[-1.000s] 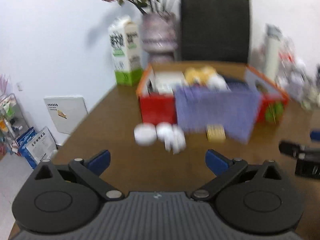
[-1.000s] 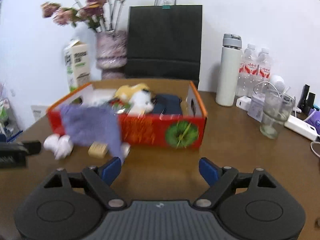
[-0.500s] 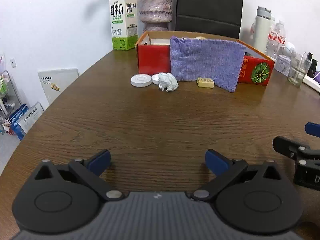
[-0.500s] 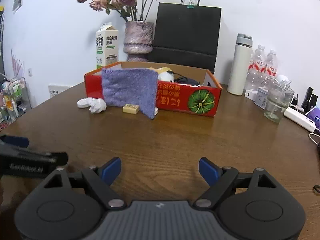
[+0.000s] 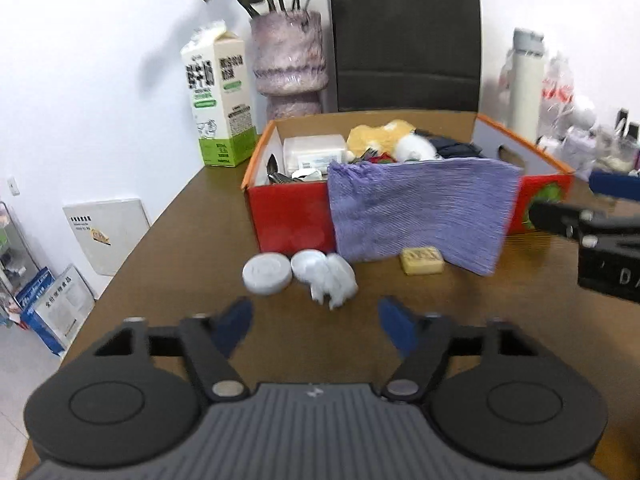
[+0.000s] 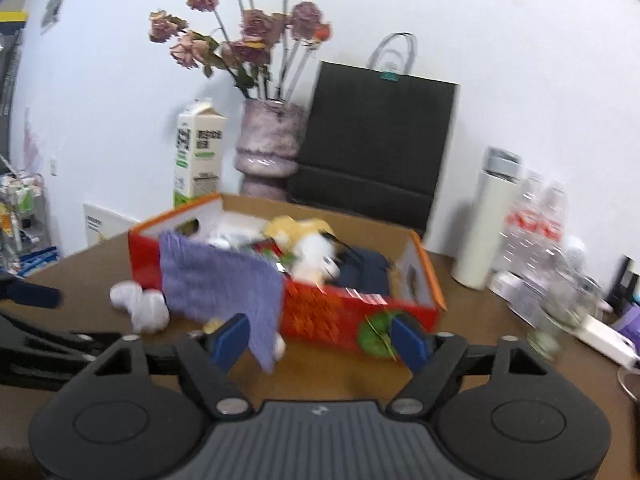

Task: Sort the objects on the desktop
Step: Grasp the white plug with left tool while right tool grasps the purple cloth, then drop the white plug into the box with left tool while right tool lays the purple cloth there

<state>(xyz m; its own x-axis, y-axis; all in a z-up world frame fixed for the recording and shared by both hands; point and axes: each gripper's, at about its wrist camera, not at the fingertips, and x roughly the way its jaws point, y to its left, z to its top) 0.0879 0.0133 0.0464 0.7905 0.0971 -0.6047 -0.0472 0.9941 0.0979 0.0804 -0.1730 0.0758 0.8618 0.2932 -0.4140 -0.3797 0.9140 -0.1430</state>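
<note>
Both grippers have advanced toward the red box (image 5: pixel 290 220) since the earlier frame; left gripper (image 5: pixel 314 326) and right gripper (image 6: pixel 320 340) hover with fingers apart, empty. Only the left view shows two white discs (image 5: pixel 267 273), one crumpled tissue (image 5: pixel 334 280) and one tan block (image 5: pixel 422 260) on the desk (image 5: pixel 180 248) before the box, under one purple cloth (image 5: pixel 416 212) over its front wall.

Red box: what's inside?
The red box holds spoons, a white container, a yellow-and-white plush toy and something dark blue. Anything beneath is hidden.

Ahead of our left tongs we've got a red box (image 5: pixel 290 216) with an orange rim, a ribbed purple cloth (image 5: pixel 420 212) draped over it, white round lids (image 5: pixel 267 273), white crumpled tissue (image 5: pixel 334 280) and a pale yellow block (image 5: pixel 422 261) on our dark brown woodgrain table (image 5: pixel 192 240).
</note>
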